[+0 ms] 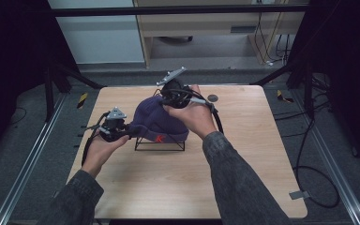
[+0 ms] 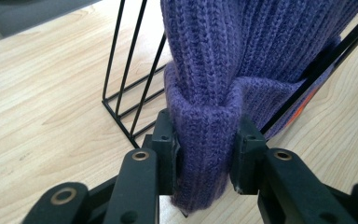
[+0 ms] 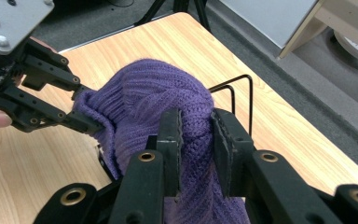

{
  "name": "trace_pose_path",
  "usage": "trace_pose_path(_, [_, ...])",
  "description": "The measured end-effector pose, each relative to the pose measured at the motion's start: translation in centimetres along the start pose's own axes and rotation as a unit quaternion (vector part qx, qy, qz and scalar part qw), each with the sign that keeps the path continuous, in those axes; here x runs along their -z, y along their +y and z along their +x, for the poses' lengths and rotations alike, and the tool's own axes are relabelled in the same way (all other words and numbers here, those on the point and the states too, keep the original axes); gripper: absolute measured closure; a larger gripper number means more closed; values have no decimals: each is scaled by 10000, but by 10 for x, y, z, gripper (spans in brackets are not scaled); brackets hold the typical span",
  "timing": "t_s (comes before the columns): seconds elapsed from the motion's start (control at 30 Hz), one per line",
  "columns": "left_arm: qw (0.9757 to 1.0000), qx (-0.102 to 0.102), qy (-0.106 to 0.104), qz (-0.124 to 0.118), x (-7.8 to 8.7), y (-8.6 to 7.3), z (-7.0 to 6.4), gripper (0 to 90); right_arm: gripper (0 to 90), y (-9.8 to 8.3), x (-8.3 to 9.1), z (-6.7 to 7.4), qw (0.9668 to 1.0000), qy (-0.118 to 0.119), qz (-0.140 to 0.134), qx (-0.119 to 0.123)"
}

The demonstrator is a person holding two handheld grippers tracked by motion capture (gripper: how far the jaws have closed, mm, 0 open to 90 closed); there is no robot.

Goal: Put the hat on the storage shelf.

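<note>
The left gripper (image 2: 204,154) pinches the folded brim of a purple knitted hat (image 1: 157,119), and the right gripper (image 3: 196,140) pinches a fold of the same hat farther up its side. The hat hangs over a black wire stand (image 1: 160,144), draped on its top with the brim down near the stand's base. The stand sits on the wooden table (image 1: 243,187). Judging by this, the hat is nearly seated on the stand; what is left is settling it and letting go.
</note>
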State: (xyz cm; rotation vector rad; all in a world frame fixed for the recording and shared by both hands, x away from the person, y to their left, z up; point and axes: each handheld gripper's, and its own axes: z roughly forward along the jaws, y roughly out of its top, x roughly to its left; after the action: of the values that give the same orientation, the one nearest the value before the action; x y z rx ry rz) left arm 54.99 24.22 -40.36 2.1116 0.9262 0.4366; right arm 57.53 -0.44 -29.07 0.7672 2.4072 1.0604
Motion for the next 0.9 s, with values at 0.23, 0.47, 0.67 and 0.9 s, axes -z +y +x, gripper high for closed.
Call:
trace_pose_path(0.23, [10000, 65, -21, 37, -4, -7, 0, 668, 741, -5, -4, 4, 9999, 50, 89, 28])
trace_pose_path(0.47, [9999, 92, -41, 53, -6, -11, 0, 666, 743, -6, -6, 4, 9999, 92, 126, 58])
trace_pose_path(0.67, [9999, 124, -28, 75, -7, -15, 1, 641, 733, -6, -6, 6, 9998, 129, 169, 59])
trace_pose_path(0.9, [9996, 183, 184, -91, 3, -21, -1, 536, 688, -4, -2, 10, 9998, 204, 59, 58])
